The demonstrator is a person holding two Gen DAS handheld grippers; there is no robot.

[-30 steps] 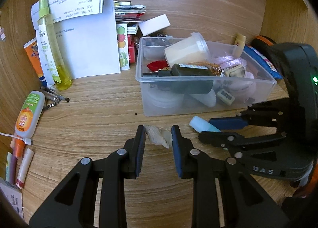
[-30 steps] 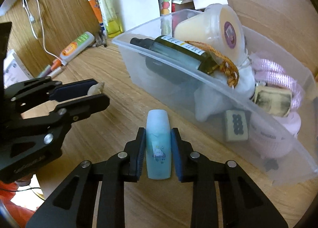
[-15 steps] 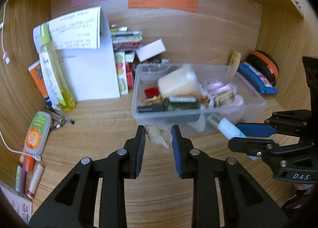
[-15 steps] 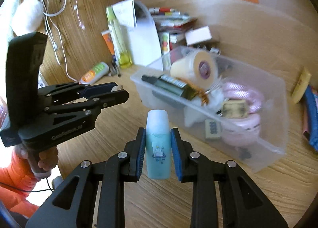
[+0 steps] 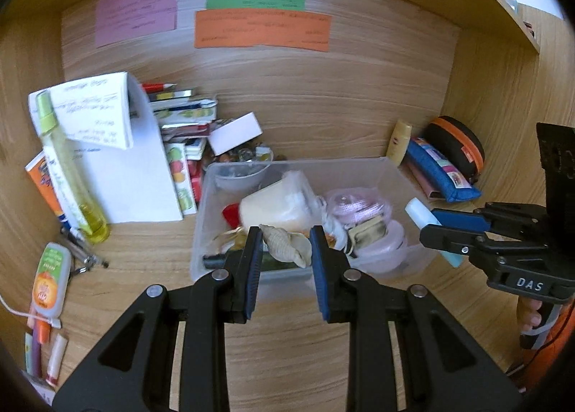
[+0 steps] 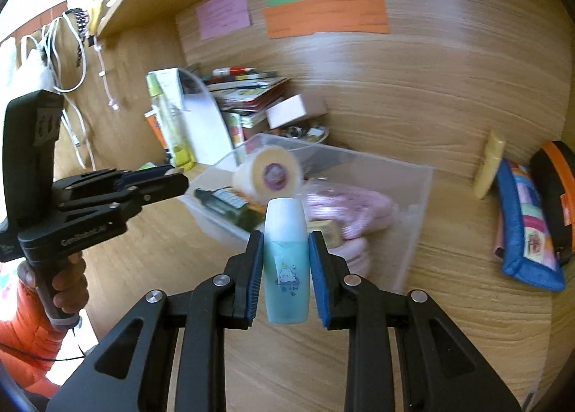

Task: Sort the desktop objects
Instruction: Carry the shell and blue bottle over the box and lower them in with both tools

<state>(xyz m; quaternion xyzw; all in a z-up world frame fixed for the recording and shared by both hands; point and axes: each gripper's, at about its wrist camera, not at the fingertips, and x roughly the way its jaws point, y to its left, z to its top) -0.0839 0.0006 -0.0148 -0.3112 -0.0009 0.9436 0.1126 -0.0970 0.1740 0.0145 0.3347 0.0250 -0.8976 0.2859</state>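
My left gripper (image 5: 284, 250) is shut on a pale spiral seashell (image 5: 285, 246), held above the near wall of the clear plastic bin (image 5: 391, 164). My right gripper (image 6: 285, 264) is shut on a small light-blue bottle (image 6: 286, 268) with a white cap, raised in front of the clear plastic bin (image 6: 424, 193). The bin holds a cream tape roll (image 5: 273, 207), a dark green bottle (image 6: 230, 202), pink cord (image 6: 345, 203) and other small items. In the left wrist view the right gripper (image 5: 427, 225) and blue bottle (image 5: 420, 212) hang at the bin's right end.
White paper (image 5: 118, 146), a yellow-green spray bottle (image 5: 68, 178) and stacked books (image 5: 183, 114) stand back left. An orange-labelled tube (image 5: 50, 279) and pens lie at the left. A blue pouch (image 5: 442, 175) and an orange-trimmed case (image 5: 456, 142) sit right. Coloured notes (image 5: 262, 29) hang on the back wall.
Both grippers have risen off the desk with the seashell and the blue bottle and now hang higher, by the bin. The views now take in the back wall and its notes.
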